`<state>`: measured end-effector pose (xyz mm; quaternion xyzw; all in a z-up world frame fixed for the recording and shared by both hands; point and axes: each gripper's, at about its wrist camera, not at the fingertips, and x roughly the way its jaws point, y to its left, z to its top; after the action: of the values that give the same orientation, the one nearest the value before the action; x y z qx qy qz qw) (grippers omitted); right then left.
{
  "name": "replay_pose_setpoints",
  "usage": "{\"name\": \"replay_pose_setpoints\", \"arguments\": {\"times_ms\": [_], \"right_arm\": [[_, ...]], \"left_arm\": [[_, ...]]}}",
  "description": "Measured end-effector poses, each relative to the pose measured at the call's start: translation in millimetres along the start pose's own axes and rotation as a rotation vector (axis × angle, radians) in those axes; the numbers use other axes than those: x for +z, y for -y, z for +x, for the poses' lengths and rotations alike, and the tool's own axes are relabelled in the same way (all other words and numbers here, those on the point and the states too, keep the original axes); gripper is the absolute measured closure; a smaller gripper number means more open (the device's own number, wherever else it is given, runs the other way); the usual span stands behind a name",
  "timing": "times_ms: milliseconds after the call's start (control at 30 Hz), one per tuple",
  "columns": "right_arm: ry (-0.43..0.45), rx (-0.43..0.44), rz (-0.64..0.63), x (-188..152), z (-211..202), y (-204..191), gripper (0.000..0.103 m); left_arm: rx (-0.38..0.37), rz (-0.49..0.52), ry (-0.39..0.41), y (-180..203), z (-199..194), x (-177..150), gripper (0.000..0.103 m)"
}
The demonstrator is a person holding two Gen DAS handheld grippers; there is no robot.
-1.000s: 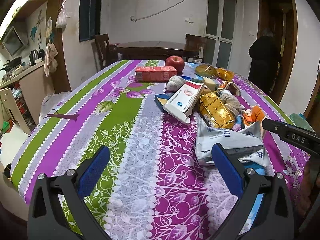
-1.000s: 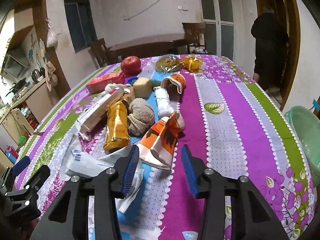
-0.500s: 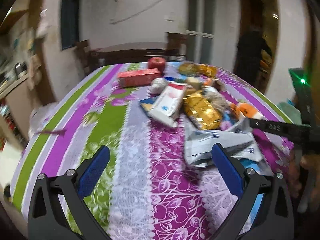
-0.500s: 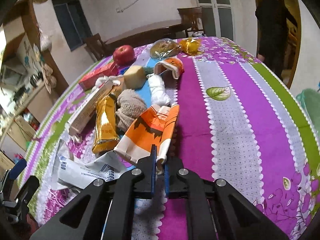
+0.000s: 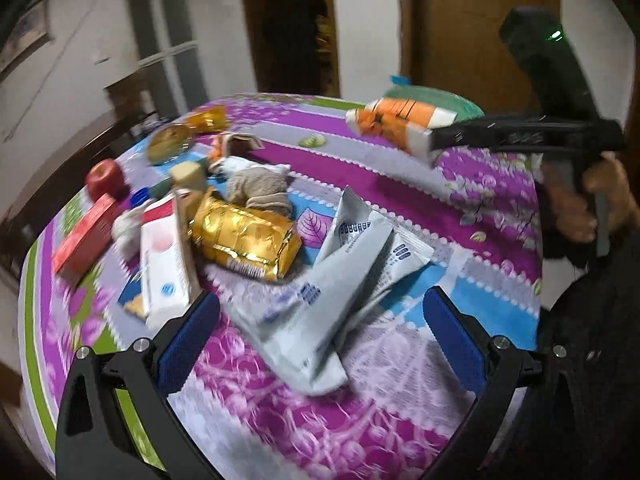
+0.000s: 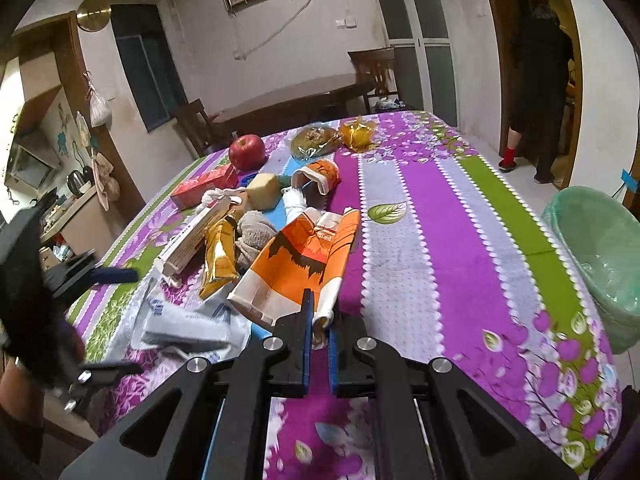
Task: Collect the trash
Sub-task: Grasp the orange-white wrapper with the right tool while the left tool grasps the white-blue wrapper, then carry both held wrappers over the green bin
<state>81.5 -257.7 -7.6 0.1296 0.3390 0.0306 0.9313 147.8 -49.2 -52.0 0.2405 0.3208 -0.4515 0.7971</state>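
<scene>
Right claw (image 6: 318, 332) clamps the orange wrapper (image 6: 300, 268); left claw (image 5: 320, 320) gapes. Keep the pinch firm toward the right-hand bin (image 6: 600, 248).

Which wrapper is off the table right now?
The orange-and-white wrapper, pinched in the shut right tool and lifted. The gold wrapper and grey-white wrapper lie flat on the tablecloth.

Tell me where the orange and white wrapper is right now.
The orange and white wrapper is pinched in the right tool, lifted above the floral tablecloth, right of the gold foil packet and left of the green-lined bin.
</scene>
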Motion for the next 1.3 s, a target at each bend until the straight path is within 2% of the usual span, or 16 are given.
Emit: {"name": "replay_pose_setpoints", "arguments": {"times_ms": [167, 267, 300, 333, 400, 433, 467, 533, 600, 800, 900, 967, 1033, 1133, 1300], "right_arm": [[-0.010, 0.010, 0.005, -6.5, -10.9, 5.3, 0.096], [-0.016, 0.012, 0.010, -9.2, -10.5, 9.4, 0.096], [-0.021, 0.014, 0.012, -10.2, -9.9, 10.2, 0.096], [-0.024, 0.016, 0.012, -10.9, -8.9, 10.5, 0.096], [-0.030, 0.017, 0.012, -12.6, -7.3, 11.7, 0.096], [-0.032, 0.018, 0.013, -12.8, -5.6, 11.5, 0.096], [-0.035, 0.019, 0.015, -13.7, -4.8, 11.7, 0.096], [-0.041, 0.022, 0.016, -15.6, -3.3, 11.4, 0.096], [-0.046, 0.026, 0.013, -17.9, -2.4, 10.9, 0.096], [-0.050, 0.028, -0.006, -22.3, -3.1, 8.5, 0.096], [-0.050, 0.027, -0.024, -24.7, -4.5, 5.4, 0.096], [-0.052, 0.024, -0.037, -26.4, -4.1, 3.1, 0.096], [-0.056, 0.015, -0.055, -28.2, -2.7, 0.0, 0.096], [-0.055, -0.001, -0.085, -30.9, -2.3, -5.4, 0.096], [-0.029, -0.018, -0.130, -31.4, -11.9, -13.3, 0.096]], "left_arm": [[-0.058, 0.086, -0.042, -1.9, 22.5, 6.7, 0.005], [-0.075, 0.116, -0.074, -1.0, 28.1, 3.3, 0.012], [-0.088, 0.130, -0.094, 0.7, 30.6, 1.6, 0.022], [-0.100, 0.137, -0.113, -0.7, 35.2, 0.8, 0.035], [-0.103, 0.144, -0.145, 2.0, 40.2, -2.7, 0.051], [-0.122, 0.124, -0.133, 2.1, 38.5, -4.1, 0.056], [-0.124, 0.108, -0.131, 1.2, 36.7, -5.7, 0.057], [-0.112, 0.070, -0.114, 0.6, 33.0, -8.3, 0.065], [-0.130, -0.002, -0.103, -2.7, 27.6, -11.8, 0.069], [-0.090, -0.144, -0.031, 4.6, -0.5, -18.5, 0.070], [-0.013, -0.274, -0.007, 1.8, -13.0, -18.5, 0.071], [0.106, -0.363, -0.014, 0.6, -18.2, -17.5, 0.071], [0.234, -0.413, -0.018, 0.9, -21.1, -15.7, 0.071], [0.368, -0.495, -0.016, 0.2, -27.2, -14.2, 0.071], [0.546, -0.541, 0.021, 11.5, -35.8, -3.7, 0.071]]}}
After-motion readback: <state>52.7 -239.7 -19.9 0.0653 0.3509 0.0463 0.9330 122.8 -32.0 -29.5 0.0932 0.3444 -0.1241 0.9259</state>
